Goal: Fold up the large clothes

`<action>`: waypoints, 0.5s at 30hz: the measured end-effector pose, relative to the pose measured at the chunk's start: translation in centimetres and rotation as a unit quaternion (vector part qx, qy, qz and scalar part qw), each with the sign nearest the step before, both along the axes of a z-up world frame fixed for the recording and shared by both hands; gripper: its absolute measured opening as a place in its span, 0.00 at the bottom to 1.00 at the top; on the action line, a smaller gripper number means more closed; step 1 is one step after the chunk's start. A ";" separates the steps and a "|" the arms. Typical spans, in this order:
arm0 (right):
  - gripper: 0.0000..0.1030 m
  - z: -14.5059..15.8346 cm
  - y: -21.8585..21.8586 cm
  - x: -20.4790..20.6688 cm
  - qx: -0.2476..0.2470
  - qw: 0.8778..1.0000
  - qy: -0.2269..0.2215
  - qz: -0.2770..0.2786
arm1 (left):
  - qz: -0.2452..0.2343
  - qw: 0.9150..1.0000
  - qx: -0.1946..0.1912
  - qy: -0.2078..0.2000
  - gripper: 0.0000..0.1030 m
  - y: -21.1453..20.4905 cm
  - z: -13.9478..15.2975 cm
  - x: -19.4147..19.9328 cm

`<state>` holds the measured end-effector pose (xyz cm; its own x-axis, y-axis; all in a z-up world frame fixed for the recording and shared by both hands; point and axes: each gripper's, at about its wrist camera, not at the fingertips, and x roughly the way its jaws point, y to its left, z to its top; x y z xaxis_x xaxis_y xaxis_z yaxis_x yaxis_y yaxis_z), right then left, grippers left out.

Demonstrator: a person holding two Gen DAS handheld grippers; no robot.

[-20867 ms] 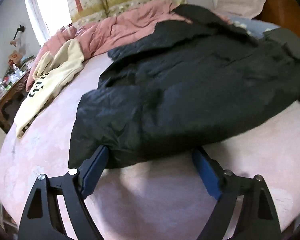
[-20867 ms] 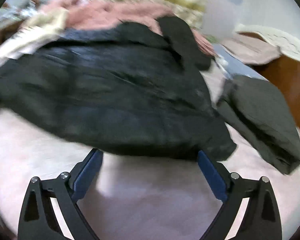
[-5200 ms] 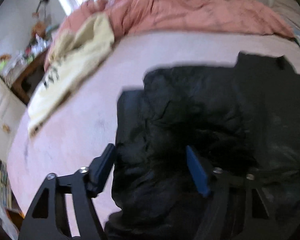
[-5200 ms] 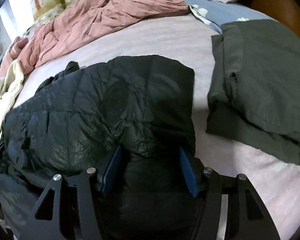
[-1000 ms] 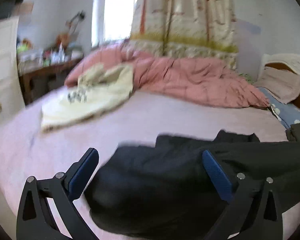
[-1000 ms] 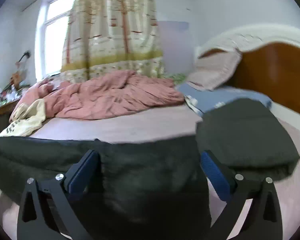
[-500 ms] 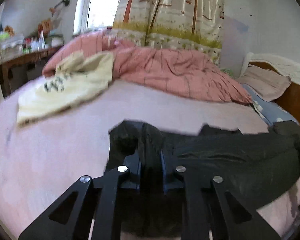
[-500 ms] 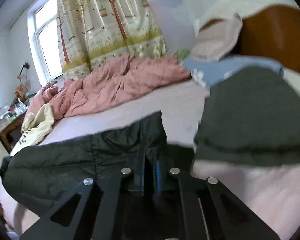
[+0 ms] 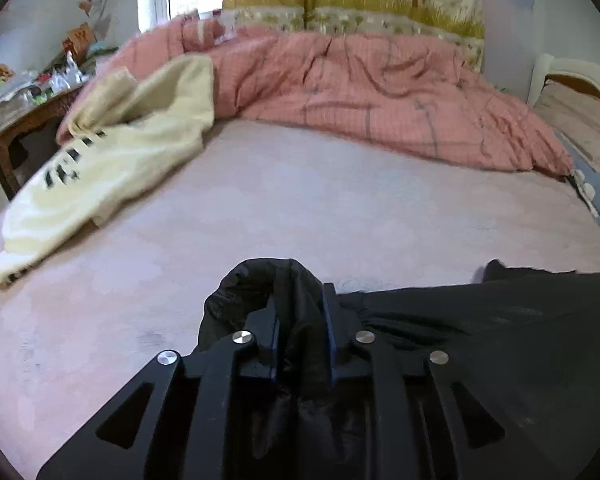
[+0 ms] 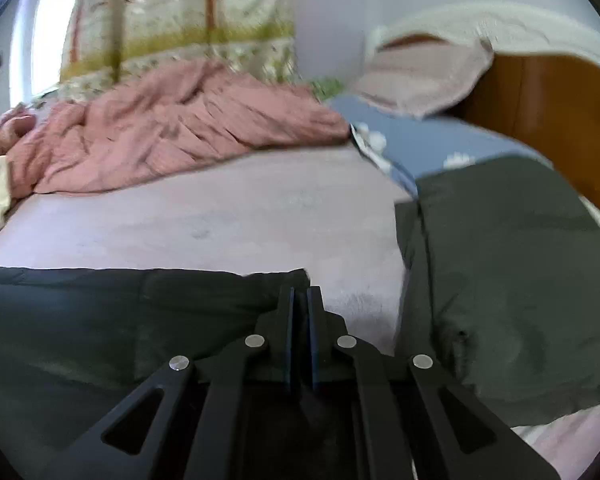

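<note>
Dark lettering on the cream garment (blurred) stays unreadable.

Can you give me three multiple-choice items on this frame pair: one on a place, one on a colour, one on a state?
1. Where does the folded dark grey garment lie relative to the black jacket in the right wrist view?
A. To its right, on the bed
B. Under it
C. On the wooden side table

2. What colour is the crumpled quilt at the far side of the bed?
A. Blue
B. Pink
C. White

3. What is the right gripper doing?
A. Wide open above the bed
B. Clamped on the quilt
C. Shut on an edge of the black jacket

Answers:
1 A: the grey fold sits right of the jacket's edge, pink sheet between them.
2 B: it is salmon pink with a faint check.
3 C: its blue pads are nearly together with black fabric pinched between.
</note>
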<state>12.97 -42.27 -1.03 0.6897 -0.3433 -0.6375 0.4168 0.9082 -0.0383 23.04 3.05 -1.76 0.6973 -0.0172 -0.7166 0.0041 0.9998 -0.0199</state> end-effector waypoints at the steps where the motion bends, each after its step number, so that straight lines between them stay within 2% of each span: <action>1: 0.07 -0.4 -0.4 0.4 0.012 1.000 0.012 0.002 | 0.002 1.000 -0.006 0.008 0.22 -0.1 -0.7 0.6; 4: 0.07 -1.8 -1.5 1.2 0.043 0.998 0.033 -0.006 | -0.001 1.000 -0.025 0.017 0.26 0.0 -2.0 1.5; 7: 0.07 -2.5 -2.1 1.5 0.056 0.998 0.038 -0.009 | -0.004 0.999 -0.037 -0.001 0.27 0.3 -2.0 0.8; 8: 0.07 -2.5 -2.2 1.4 0.058 0.998 0.037 -0.010 | -0.002 0.999 -0.039 -0.008 0.30 0.5 -1.6 0.4; 9: 0.10 -2.3 -2.2 1.2 0.058 0.998 0.033 -0.010 | 0.003 0.999 -0.037 -0.014 0.42 0.8 -1.0 -0.1; 10: 0.12 -1.8 -2.1 0.9 0.054 0.998 0.025 -0.012 | 0.011 0.999 -0.032 -0.027 0.48 1.2 -0.2 -0.9; 11: 0.16 -1.1 -2.0 0.3 0.043 0.999 0.014 -0.015 | 0.016 0.997 -0.029 -0.064 0.62 1.6 1.1 -2.6; 12: 0.25 -0.2 -1.7 -0.5 0.028 1.000 -0.004 -0.012 | 0.019 0.994 -0.023 -0.109 0.80 2.0 2.7 -4.6; 13: 0.34 0.8 -1.3 -1.3 0.015 1.000 -0.021 -0.008 | 0.023 0.989 -0.009 -0.143 0.89 2.1 4.3 -6.4; 14: 0.62 1.9 -0.8 -2.2 -0.002 0.999 -0.044 -0.005 | 0.028 0.984 0.003 -0.174 1.00 2.1 6.0 -8.1; 15: 0.83 3.3 -0.2 -3.5 -0.022 0.997 -0.074 -0.007 | 0.034 0.980 0.007 -0.194 1.00 2.3 7.3 -9.6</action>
<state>9.44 -42.50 2.28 0.7700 -0.3797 -0.5128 0.4343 0.9007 -0.0148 13.47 5.32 5.56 0.9167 0.0466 -0.3969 -0.0577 0.9982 -0.0160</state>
